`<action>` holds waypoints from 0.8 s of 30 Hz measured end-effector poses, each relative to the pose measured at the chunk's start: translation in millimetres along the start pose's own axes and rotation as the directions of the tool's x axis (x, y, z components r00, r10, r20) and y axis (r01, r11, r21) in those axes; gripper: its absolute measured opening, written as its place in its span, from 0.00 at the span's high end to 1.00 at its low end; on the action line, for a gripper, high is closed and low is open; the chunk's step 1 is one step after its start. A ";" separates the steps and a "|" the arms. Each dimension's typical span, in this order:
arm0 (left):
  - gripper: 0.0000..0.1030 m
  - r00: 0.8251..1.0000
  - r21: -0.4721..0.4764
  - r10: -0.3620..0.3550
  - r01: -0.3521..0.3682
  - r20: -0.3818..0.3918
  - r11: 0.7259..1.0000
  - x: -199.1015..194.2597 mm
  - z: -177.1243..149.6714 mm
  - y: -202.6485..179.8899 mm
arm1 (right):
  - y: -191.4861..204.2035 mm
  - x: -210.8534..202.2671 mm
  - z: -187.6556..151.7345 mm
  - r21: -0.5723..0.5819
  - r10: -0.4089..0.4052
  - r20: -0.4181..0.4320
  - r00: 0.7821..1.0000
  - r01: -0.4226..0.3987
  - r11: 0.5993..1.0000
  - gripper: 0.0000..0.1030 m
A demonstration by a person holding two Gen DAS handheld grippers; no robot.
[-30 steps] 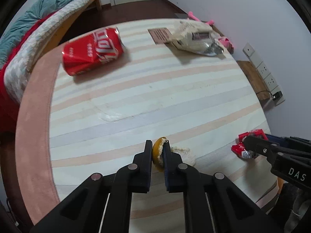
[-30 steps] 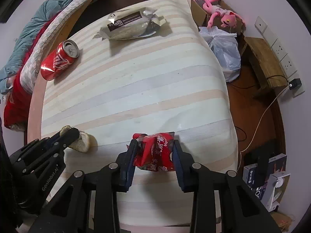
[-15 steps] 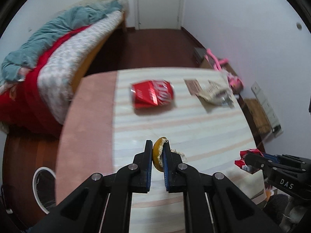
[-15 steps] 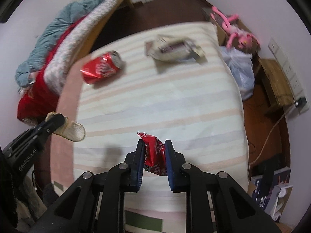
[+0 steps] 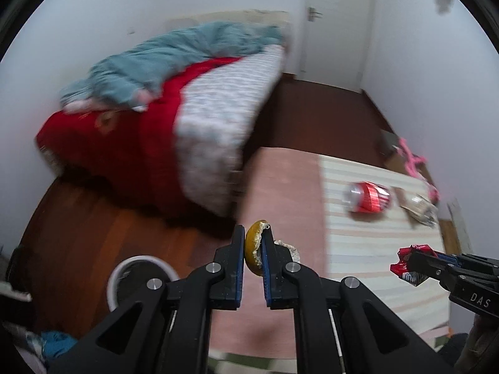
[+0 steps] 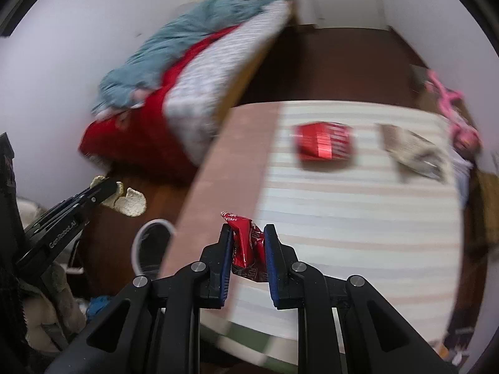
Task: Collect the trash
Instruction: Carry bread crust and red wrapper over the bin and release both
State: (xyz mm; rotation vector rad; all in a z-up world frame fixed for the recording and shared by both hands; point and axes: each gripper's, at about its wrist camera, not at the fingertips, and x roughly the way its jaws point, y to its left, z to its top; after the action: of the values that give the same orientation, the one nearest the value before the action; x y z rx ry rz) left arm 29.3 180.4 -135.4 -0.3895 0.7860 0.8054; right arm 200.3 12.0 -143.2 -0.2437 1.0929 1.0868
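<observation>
Both grippers are clamped, left gripper (image 5: 253, 254) on peel (image 5: 253, 246), right gripper (image 6: 248, 247) on wrapper (image 6: 248, 246); can (image 6: 324, 145) lies on table (image 6: 343, 205).

Both wrist views—high over shared table (image 5: 374, 237)

Left gripper (image 5: 253, 251) and right gripper (image 6: 248, 249) both have fingers clamped nearly together.

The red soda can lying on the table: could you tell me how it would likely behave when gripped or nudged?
The red soda can lies on its side on the striped tablecloth, so a sideways nudge would probably roll it. Its wall looks dented, suggesting thin metal that may crumple further under the tongs. It is probably empty and light, though the pictures cannot confirm that.
</observation>
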 end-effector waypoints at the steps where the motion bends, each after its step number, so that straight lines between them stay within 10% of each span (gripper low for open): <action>1: 0.93 1.000 -0.019 0.024 -0.024 -0.002 1.000 -0.7 -0.5 21.7 | 15.5 8.0 3.4 -0.020 0.014 -0.008 1.000 -0.014 1.000 0.80; 15: 0.93 0.964 -0.214 0.191 -0.229 -0.187 0.950 52.9 -55.7 222.3 | 234.4 209.3 -1.4 -0.227 0.090 -0.279 0.956 -0.156 0.961 0.80; 24: 0.93 0.937 -0.293 0.115 -0.218 -0.331 0.931 117.6 -90.4 281.2 | 281.4 341.1 -29.9 -0.259 0.021 -0.455 0.890 -0.154 0.954 0.80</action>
State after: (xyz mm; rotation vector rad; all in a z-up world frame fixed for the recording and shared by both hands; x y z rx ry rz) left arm -176.8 366.8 -289.8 -0.7658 0.9900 1.0574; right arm -32.1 333.0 -341.5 -0.7139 1.3614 1.3113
